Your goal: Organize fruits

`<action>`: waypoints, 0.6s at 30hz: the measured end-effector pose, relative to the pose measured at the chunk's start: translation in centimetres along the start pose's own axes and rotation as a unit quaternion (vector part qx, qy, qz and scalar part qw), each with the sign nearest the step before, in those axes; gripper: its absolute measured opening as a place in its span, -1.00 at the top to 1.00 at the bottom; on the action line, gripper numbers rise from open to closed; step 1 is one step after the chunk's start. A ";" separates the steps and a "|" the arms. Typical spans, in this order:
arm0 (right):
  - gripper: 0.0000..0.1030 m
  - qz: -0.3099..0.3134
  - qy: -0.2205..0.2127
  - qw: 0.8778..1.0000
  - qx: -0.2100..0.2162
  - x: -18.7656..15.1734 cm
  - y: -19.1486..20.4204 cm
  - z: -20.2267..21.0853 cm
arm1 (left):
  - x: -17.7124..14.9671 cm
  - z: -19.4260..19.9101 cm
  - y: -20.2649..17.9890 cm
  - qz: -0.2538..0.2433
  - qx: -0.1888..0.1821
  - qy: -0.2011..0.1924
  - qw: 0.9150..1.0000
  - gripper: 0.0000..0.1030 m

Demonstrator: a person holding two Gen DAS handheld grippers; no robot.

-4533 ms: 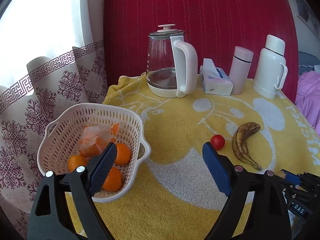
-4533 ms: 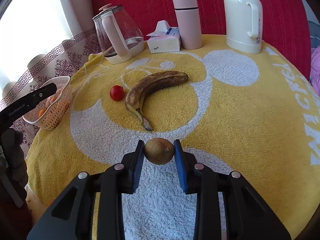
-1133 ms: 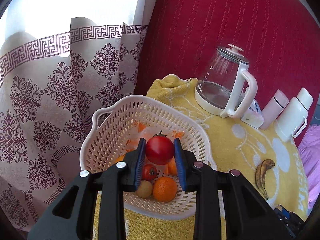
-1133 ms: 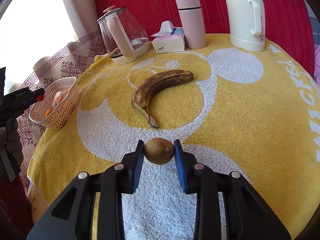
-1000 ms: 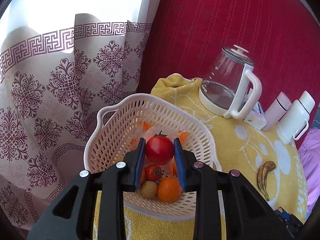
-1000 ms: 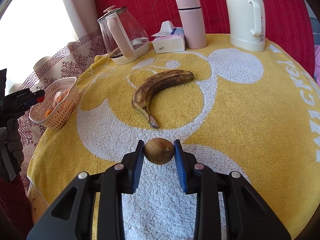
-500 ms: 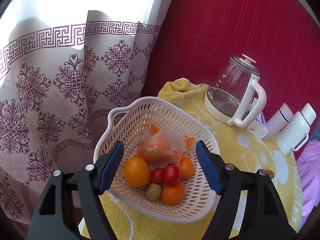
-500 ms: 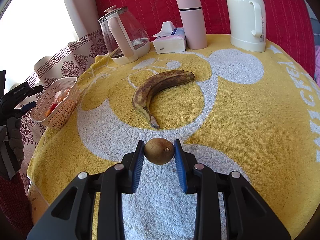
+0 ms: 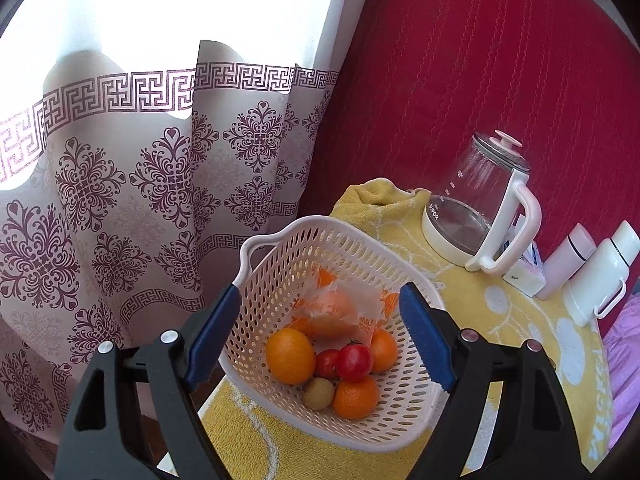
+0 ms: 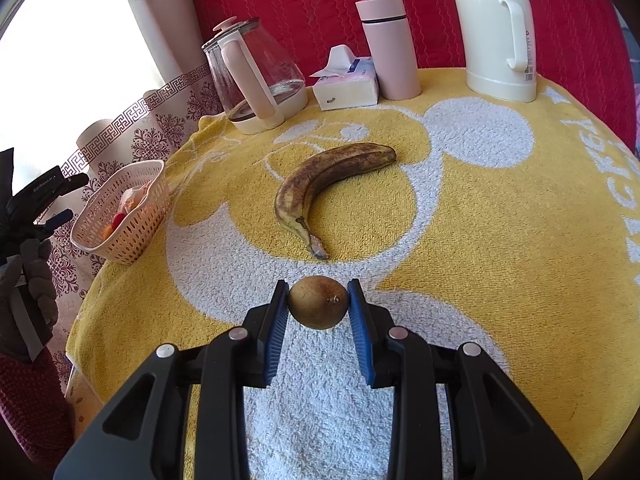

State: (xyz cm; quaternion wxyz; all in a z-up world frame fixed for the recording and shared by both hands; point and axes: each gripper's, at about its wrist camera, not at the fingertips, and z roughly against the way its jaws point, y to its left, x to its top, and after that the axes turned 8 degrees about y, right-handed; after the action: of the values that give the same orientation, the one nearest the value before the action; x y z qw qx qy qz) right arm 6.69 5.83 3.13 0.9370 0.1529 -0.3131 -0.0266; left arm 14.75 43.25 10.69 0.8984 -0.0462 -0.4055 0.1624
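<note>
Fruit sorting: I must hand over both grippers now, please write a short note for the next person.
Left gripper: open, empty, above the basket.
Right gripper: shut on the brown fruit, over the towel.
Basket, at the table's left edge by the curtain: oranges, two tomatoes, one small brown fruit, a wrapped orange item.
Left: bring the held brown fruit to the basket, then the banana lying mid-table.
</note>
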 end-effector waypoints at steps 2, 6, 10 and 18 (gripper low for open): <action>0.41 -0.003 0.001 1.000 0.006 0.0 -0.1 0.0 | 0.0 0.2 -0.1 0.000 -0.001 -0.003 1.000 -0.61; 0.41 0.002 -0.004 1.000 0.003 -0.1 0.2 0.2 | 0.1 0.6 -0.1 -0.001 -0.006 -0.007 1.000 -0.62; 0.41 0.014 -0.010 1.000 0.000 -0.1 1.0 0.5 | 0.2 1.0 0.0 0.000 -0.011 -0.010 1.000 -0.64; 0.41 0.058 -0.006 0.998 0.018 1.9 5.5 0.8 | 0.8 2.2 0.9 0.003 -0.017 -0.026 0.999 -0.74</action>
State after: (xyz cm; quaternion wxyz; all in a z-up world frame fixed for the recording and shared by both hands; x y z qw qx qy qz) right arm 7.47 10.60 6.53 0.9320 0.1516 -0.3277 0.0322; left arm 13.35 44.24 12.58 0.8859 -0.0588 -0.4317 0.1593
